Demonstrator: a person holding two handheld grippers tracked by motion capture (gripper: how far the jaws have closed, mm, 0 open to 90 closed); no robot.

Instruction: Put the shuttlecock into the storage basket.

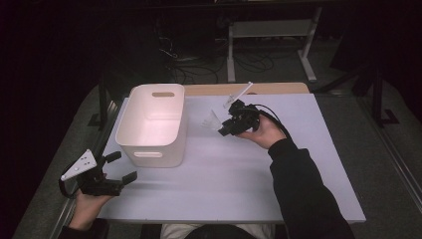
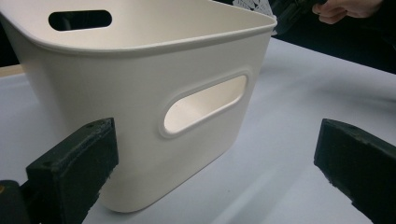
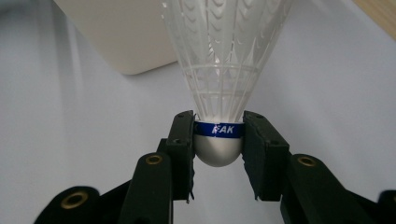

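The left gripper [image 1: 119,172] rests open at the tabletop's [image 1: 298,189] near left corner, just before the white bin [image 1: 152,124]; toward the far edge, the right gripper [image 3: 218,135] clamps a shuttlecock [image 3: 219,56] by its cork.

The shuttlecock [image 3: 219,70] has a translucent white plastic skirt, moulded in fine ribs and mesh, above a smooth, faintly glossy white cap ringed by a shiny blue band. The right tongs [image 3: 218,140] pressing on that cap are matt black, slightly rough at the edges, with brass-coloured rivets. The bin [image 2: 140,93] is smooth cream plastic with a soft satin sheen. The table [image 1: 239,174] has a matt, pale, even top. The left tongs [image 2: 210,163] look coarse, matt black.
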